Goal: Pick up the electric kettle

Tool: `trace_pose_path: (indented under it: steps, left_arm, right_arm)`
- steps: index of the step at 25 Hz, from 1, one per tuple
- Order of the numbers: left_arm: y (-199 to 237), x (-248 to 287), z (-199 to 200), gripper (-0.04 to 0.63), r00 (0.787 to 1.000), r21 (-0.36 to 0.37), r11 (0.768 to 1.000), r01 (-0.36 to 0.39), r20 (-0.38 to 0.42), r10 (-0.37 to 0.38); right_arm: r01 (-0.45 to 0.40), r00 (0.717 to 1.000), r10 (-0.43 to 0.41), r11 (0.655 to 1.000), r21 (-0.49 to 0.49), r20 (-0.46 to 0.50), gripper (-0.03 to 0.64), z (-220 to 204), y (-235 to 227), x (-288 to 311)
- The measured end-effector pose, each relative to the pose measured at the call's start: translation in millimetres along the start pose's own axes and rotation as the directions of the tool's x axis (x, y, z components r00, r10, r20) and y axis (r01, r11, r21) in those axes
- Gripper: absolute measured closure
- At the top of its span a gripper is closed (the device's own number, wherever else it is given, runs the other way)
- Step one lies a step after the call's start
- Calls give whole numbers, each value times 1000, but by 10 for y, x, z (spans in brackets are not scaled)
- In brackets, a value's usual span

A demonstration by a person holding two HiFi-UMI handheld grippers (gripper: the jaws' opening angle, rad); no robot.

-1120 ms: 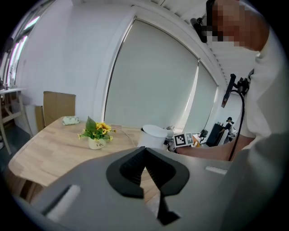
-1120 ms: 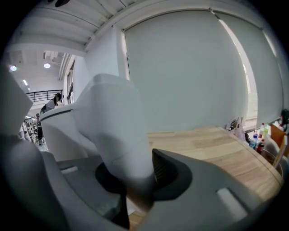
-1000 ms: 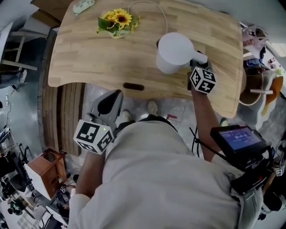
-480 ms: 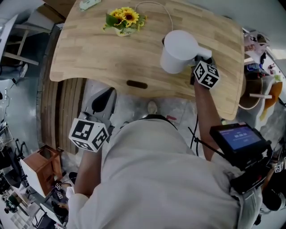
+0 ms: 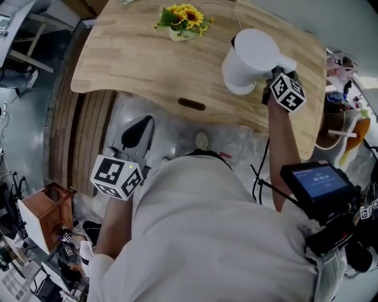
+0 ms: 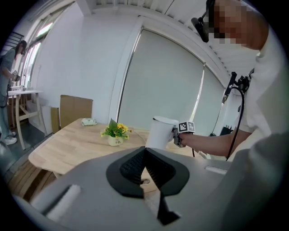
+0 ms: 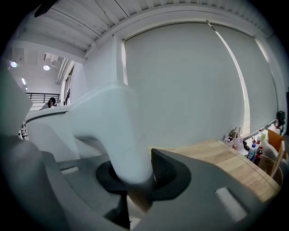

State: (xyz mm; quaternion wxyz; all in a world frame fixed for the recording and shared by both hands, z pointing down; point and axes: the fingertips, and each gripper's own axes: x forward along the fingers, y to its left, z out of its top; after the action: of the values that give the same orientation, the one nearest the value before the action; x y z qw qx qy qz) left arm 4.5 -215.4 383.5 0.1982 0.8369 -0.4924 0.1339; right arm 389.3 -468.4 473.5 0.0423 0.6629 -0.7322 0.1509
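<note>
The white electric kettle (image 5: 251,59) hangs a little above the wooden table (image 5: 136,65) at its right side, tilted slightly. My right gripper (image 5: 273,74) is shut on the kettle's handle (image 7: 122,131), which fills the space between the pads in the right gripper view. From the left gripper view the kettle (image 6: 161,132) and the right gripper (image 6: 177,134) show side-on over the table top. My left gripper (image 5: 137,133) stays low at the person's left side, below the table's near edge. Its jaws (image 6: 143,167) are shut with nothing in them.
A small pot of sunflowers (image 5: 183,17) stands on the far middle of the table, with a thin white cord (image 5: 215,7) behind it. A basket and bottles (image 5: 336,127) crowd the floor at the right, and a wooden box (image 5: 44,215) sits low at the left.
The kettle has risen off the table in the right gripper's grip and now looks larger and nearer the head camera. The left gripper has shifted a little sideways.
</note>
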Motion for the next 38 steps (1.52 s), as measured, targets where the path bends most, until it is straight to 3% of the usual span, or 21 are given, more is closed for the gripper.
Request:
trace_pose_path:
  steps: [14,30,38]
  left_arm:
    - [201,-807,-266,588,997,-16,998,63,56,-62]
    - [376,-2125,-1104,588,989,-3,990,140,45,-139]
    - [385,-2154,-1199,588,983,-16,983,181,42,-180]
  right_arm:
    - [-113,994,113,993,-19,-3,518,197,1161,-912]
    - [-185,982,183,981,-54,-46,518,-370,2442,-2550]
    - [-208,976,204,976,-56,-70,518,-464,2645,-2889]
